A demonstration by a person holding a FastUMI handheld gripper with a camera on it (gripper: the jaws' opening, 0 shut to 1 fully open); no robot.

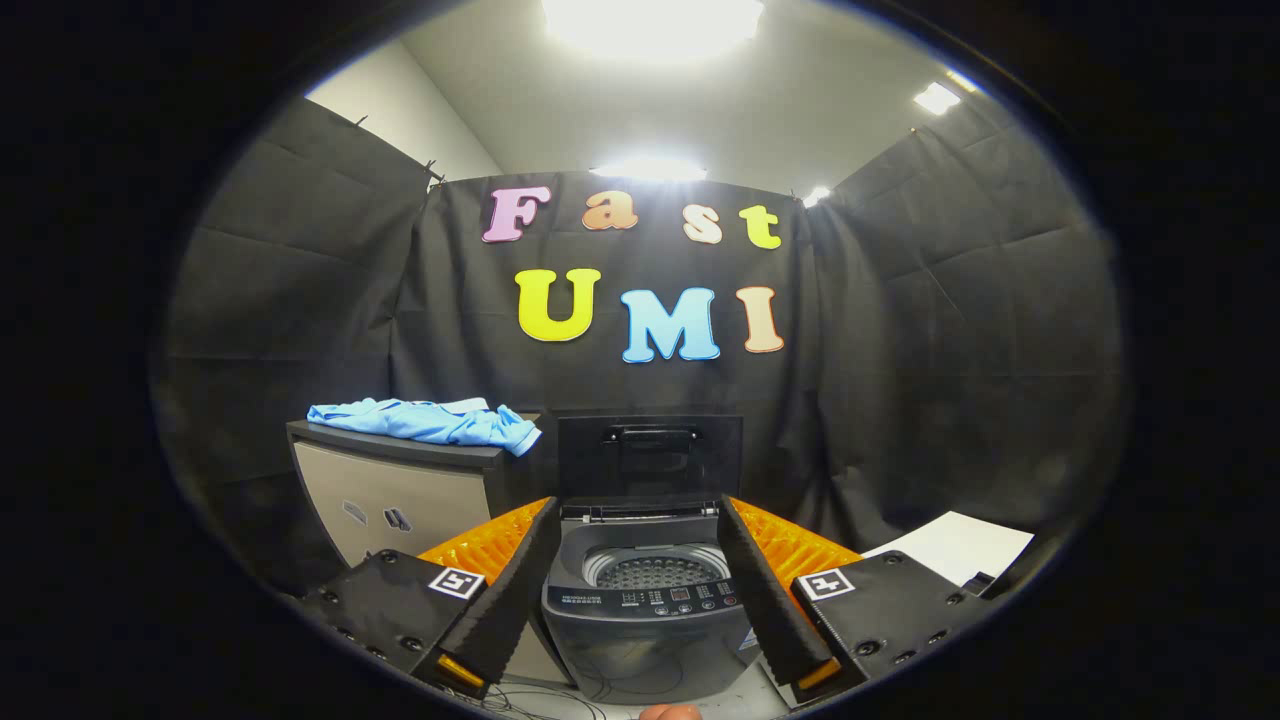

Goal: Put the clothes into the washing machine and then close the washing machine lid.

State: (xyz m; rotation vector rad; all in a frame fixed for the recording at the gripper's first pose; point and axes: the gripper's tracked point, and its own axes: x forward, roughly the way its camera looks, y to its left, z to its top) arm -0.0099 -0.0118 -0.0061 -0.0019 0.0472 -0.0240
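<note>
With the washing machine [645,600] straight ahead between my fingers, lid [650,458] upright, I note the blue clothes [425,420] lie beyond and left on the cabinet [400,490], spread crosswise; gripper [640,590] fingers apart, empty.

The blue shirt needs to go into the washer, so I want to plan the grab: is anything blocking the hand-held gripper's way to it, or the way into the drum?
Nothing visible does. The blue shirt lies uncovered on the cabinet, the hand-held gripper is open and empty, and the washing machine has its lid raised over the drum.
</note>
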